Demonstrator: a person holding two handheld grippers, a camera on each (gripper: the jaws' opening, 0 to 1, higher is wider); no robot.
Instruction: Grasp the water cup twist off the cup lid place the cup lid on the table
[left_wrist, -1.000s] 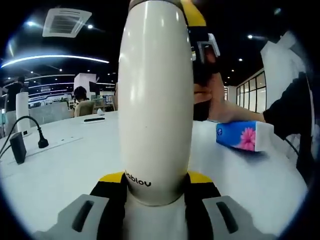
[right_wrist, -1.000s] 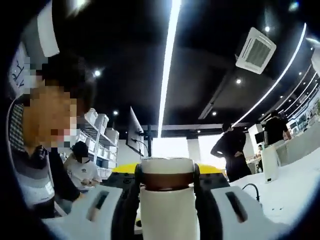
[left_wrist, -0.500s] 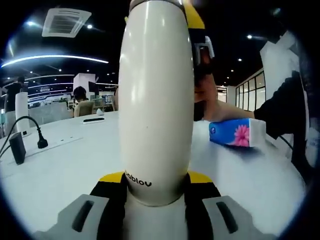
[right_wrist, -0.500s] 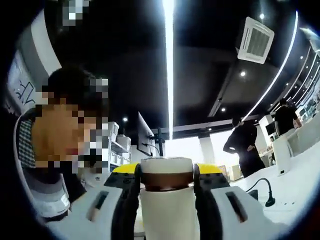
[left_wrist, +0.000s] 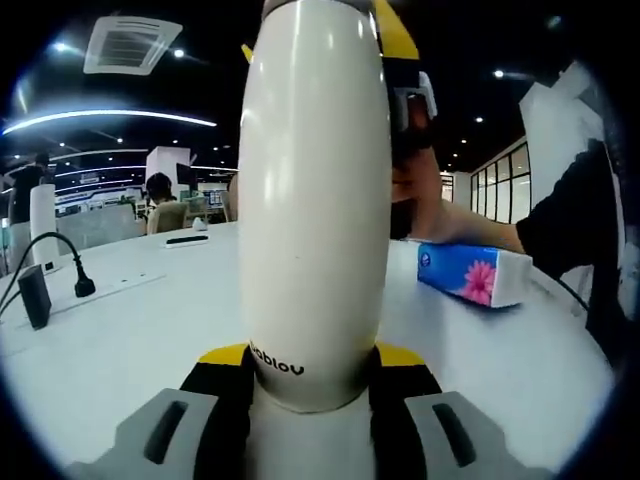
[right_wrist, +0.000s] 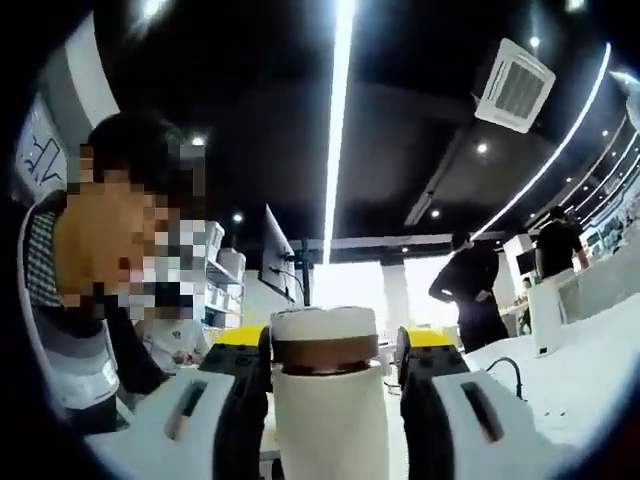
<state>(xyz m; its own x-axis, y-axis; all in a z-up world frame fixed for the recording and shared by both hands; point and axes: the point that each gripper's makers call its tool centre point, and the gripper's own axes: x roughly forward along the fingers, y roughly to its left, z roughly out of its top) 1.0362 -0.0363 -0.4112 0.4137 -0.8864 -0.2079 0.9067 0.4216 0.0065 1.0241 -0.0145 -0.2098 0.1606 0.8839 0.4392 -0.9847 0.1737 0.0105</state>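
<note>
— Left gripper view first: where is the water cup (left_wrist: 315, 200)?
— Standing tall in the middle, a cream bottle-shaped cup with "abloy" lettering near its base. The left gripper (left_wrist: 312, 385) has its yellow-tipped jaws closed against both sides of the cup's lower body, clamping it above the white counter (left_wrist: 120, 340).
— And the cup lid (right_wrist: 324, 328)?
— In the right gripper view, the cream lid sits atop the cup with a brown band just beneath it. The right gripper (right_wrist: 333, 350) brackets the lid, but a sliver of gap shows on each side, so its jaws look slightly parted and not pressing.
— Does that gripper appear elsewhere?
— Yes, in the left gripper view its yellow and black jaws sit at the cup's top, with a person's hand (left_wrist: 415, 195) behind.
— Surroundings?
— A blue tissue box (left_wrist: 472, 275) with a pink flower lies on the counter to the right; a black cable (left_wrist: 45, 260) and plug to the left. People stand in the distance under ceiling lights.
</note>
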